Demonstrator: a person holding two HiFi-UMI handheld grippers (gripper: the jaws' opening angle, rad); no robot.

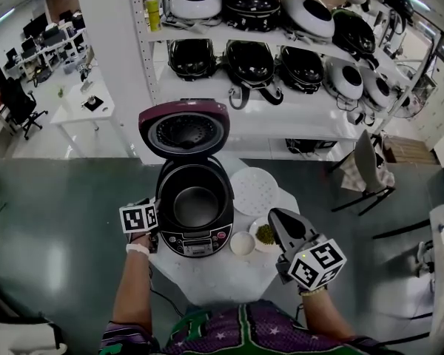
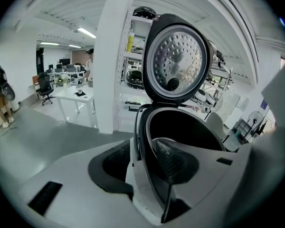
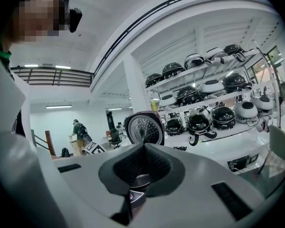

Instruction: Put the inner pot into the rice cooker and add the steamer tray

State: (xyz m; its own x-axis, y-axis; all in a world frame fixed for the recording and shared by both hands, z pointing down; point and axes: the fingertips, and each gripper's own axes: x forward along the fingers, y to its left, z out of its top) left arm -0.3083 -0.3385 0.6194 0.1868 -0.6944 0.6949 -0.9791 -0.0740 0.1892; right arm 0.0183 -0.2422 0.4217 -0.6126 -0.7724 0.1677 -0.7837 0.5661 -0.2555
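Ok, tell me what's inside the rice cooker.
The rice cooker holds the dark inner pot, which looks empty. The white steamer tray lies outside, on the table beside it. What is under the pot is covered.

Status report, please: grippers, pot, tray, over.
Left gripper open, straddling cooker rim; right gripper shut, empty. Inner pot looks seated; steamer tray on table beside cooker. Lid up, nothing blocking.

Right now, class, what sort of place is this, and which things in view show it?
Probably an appliance test room within an open office: shelves crowded with rice cookers, desks with office chairs beyond, and one open rice cooker on a small white table.
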